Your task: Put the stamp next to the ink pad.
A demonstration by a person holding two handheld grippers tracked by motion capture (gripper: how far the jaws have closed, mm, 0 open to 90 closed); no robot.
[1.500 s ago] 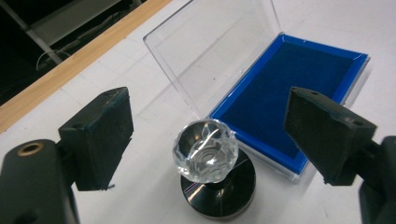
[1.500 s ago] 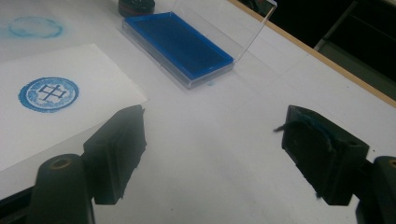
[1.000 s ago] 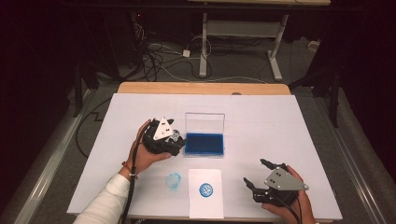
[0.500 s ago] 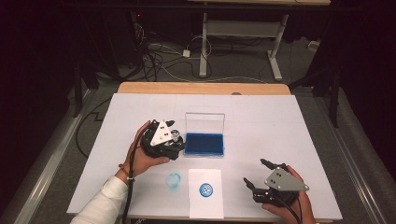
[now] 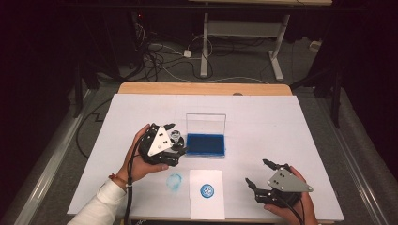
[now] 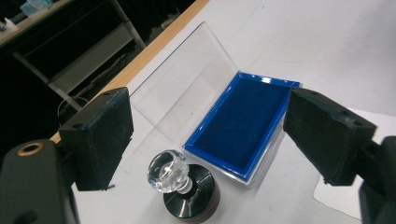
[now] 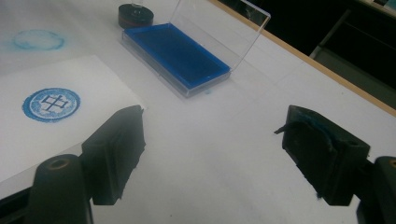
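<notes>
A stamp (image 6: 184,186) with a clear knob on a black round base stands upright on the white table, right beside the blue ink pad box (image 6: 243,126). My left gripper (image 6: 212,140) hovers over it, jaws wide apart and not touching it. In the high view the left gripper (image 5: 174,140) sits just left of the ink pad (image 5: 205,144), above the stamp (image 5: 177,135). My right gripper (image 5: 256,171) rests open at the front right with nothing between its pads, as its own view (image 7: 215,154) confirms. A white sheet (image 5: 206,206) carries a round blue print (image 5: 207,190).
The box's clear lid (image 5: 205,124) stands open at the far side. A faint blue ring smudge (image 5: 174,180) marks the table left of the sheet. The table's wooden far edge (image 5: 202,88) borders a dark floor with cables and a desk frame.
My left gripper has drawn back a little toward the person and to the left, away from the ink pad. The right gripper has stayed where it was.
</notes>
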